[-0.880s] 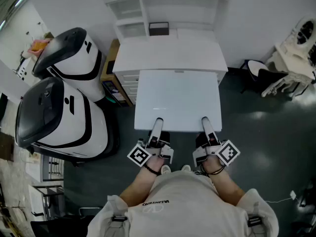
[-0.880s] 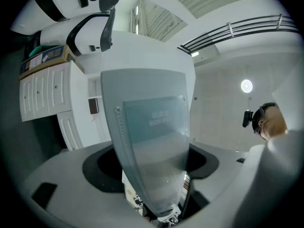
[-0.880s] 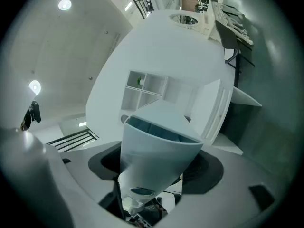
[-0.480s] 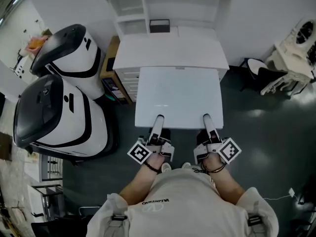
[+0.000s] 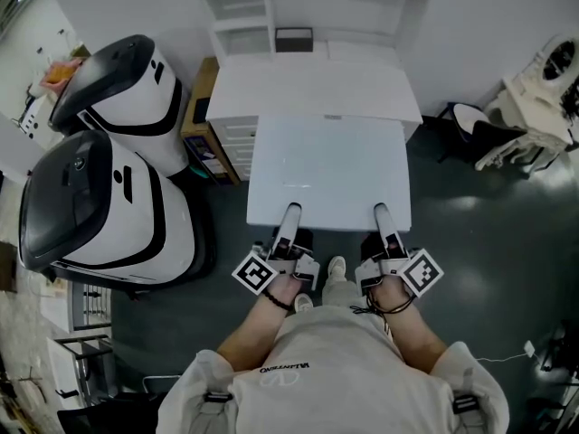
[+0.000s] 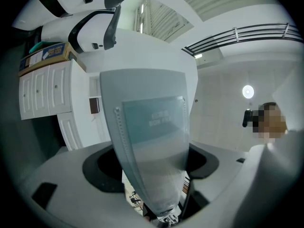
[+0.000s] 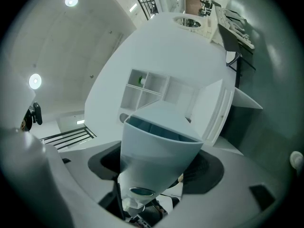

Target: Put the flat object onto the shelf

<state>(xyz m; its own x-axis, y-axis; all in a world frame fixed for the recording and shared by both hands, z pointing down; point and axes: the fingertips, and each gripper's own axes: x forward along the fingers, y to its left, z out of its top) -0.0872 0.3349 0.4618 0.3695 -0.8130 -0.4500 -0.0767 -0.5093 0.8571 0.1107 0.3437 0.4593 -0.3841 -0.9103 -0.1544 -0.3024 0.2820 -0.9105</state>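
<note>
Fingers (image 5: 288, 229) of your left gripper (image 5: 291, 210) and right gripper (image 5: 380, 209) clamp the flat panel (image 5: 327, 165) by its near edge. Your foot (image 5: 336, 268) has stepped forward, carrying it toward the shelf (image 5: 312, 7).

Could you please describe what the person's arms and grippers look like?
The left gripper and right gripper each have long, pale grey tapering jaws on a white-and-black body, with a white cube bearing black square markers. Dark cords loop each wrist. The sleeves are off-white, pushed up the forearms.

Head view: overhead, steeply down onto white flat rectangular board (image 5: 327, 170) and white open-compartment shelf unit (image 5: 344, 12). Left gripper view: close behind own jaw, angled upward. Right gripper view: equally close, facing that same shelf unit (image 7: 147, 91).
</note>
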